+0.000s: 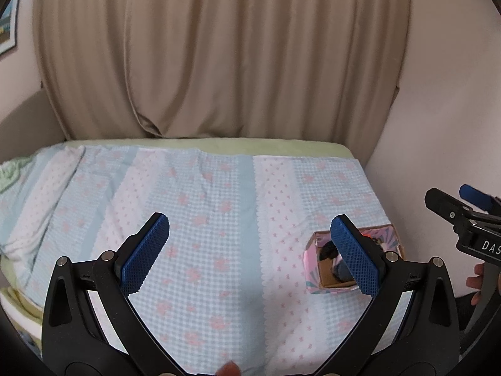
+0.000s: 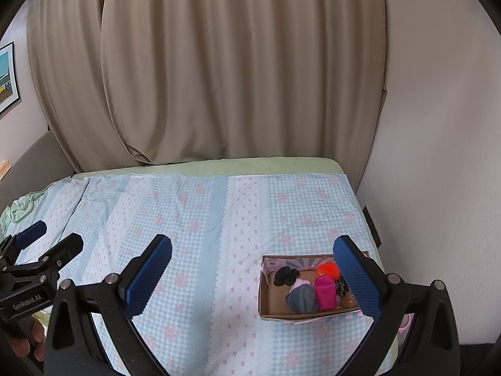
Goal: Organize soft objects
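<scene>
A small cardboard box (image 2: pixel 272 300) sits on the bed at the right, near the wall. Inside lie a black soft item (image 2: pixel 285 275), a grey ball (image 2: pixel 302 297), a bright pink piece (image 2: pixel 325 291), an orange fluffy one (image 2: pixel 327 270) and a dark patterned one (image 2: pixel 342 286). My right gripper (image 2: pixel 252 277) hangs open above the bedspread, its right finger (image 2: pixel 357 277) overlapping the box's right end. My left gripper (image 1: pixel 250 253) is open too, with nothing between its fingers. In the left wrist view the box (image 1: pixel 313 269) is partly hidden behind the right finger (image 1: pixel 355 257).
The bed carries a blue checked bedspread with pink flowers (image 2: pixel 194 225). Beige curtains (image 2: pixel 238 69) hang behind it and a white wall (image 2: pixel 438 188) runs along its right side. Green fabric (image 2: pixel 18 208) is bunched at the far left. A hand (image 1: pixel 474 279) holds the right tool.
</scene>
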